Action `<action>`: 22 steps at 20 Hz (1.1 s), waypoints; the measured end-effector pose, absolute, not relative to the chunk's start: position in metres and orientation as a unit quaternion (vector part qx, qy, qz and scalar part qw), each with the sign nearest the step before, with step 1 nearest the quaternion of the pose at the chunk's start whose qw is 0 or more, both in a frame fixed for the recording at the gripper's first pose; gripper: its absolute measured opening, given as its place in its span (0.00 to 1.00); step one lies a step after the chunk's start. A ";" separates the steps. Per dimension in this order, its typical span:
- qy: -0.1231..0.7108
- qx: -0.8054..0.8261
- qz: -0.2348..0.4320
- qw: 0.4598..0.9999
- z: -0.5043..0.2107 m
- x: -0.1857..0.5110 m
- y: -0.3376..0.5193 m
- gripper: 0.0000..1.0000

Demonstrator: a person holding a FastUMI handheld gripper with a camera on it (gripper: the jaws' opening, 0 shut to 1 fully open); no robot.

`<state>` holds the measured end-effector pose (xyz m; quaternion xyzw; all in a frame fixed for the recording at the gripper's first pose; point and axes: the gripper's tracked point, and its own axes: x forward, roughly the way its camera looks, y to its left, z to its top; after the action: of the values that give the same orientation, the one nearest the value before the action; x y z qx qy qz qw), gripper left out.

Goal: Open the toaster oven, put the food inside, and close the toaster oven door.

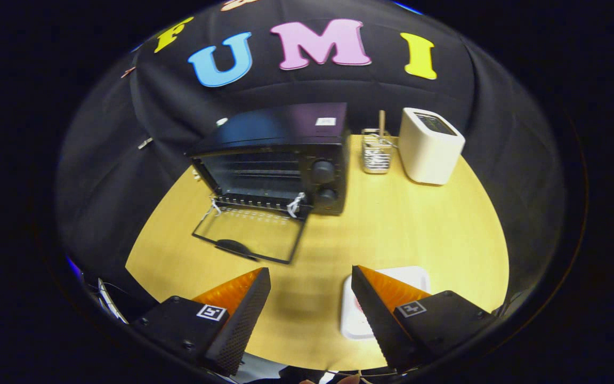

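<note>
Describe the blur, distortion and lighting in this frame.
Gripper view: fisheye bends the table edge into a curve; the toaster oven and its lowered door look slightly motion-smeared; the oven cavity is dim; the open gripper jaws stay sharp, one covering part of the white plate.

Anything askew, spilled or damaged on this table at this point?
Nothing looks spilled or broken. The black toaster oven has its glass door lying flat open on the wooden table, as the task needs. The open gripper holds nothing; a white tray lies under one finger.
</note>
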<state>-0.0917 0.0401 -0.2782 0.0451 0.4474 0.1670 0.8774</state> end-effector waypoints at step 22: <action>0.681 0.025 0.145 0.718 -0.447 -0.100 -0.102 0.19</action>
<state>-0.1004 -0.1023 -0.4467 0.0249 0.6808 0.1448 0.7176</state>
